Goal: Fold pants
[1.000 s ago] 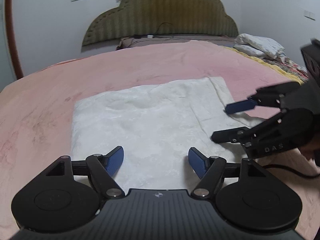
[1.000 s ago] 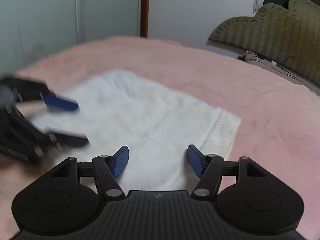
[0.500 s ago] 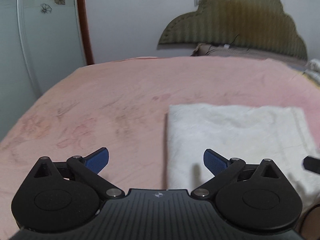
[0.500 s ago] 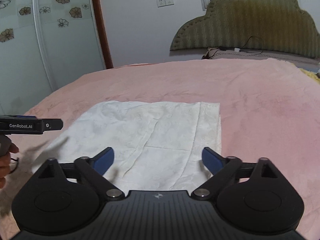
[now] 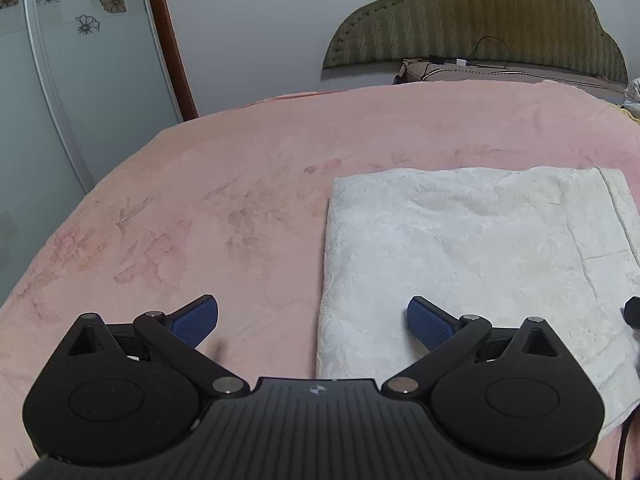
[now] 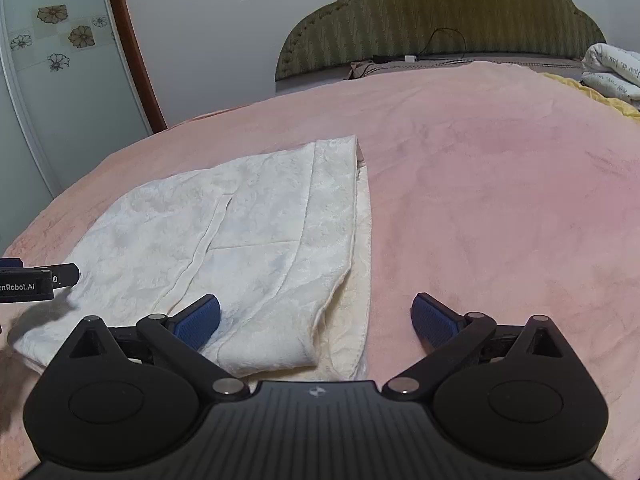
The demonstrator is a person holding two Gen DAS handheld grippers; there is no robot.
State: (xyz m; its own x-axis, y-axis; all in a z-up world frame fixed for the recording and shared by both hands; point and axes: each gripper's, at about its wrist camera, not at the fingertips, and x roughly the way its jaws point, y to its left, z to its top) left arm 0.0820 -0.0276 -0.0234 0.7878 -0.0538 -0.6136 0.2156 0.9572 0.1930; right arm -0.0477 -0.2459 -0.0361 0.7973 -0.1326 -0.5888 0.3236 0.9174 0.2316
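White folded pants (image 5: 460,248) lie flat as a rectangle on the pink bedspread (image 5: 240,184). My left gripper (image 5: 313,322) hovers wide open over the pants' near left edge, its right pad above the cloth and nothing between the jaws. In the right wrist view the pants (image 6: 224,240) fill the left half, layered edges on their right side. My right gripper (image 6: 316,320) is wide open above the pants' near right corner, holding nothing. The left gripper's body (image 6: 28,282) shows at the far left of that view.
A green padded headboard (image 6: 440,12) stands at the far end of the bed with a cable on it. Folded bedding (image 6: 612,72) lies at the far right. A wardrobe door with flower tiles (image 5: 60,60) and a brown door frame stand on the left.
Both grippers have opened from half wide to fully wide and drawn back from the pants. The left view has swung left off the cloth; the right view has rolled level and shifted right.
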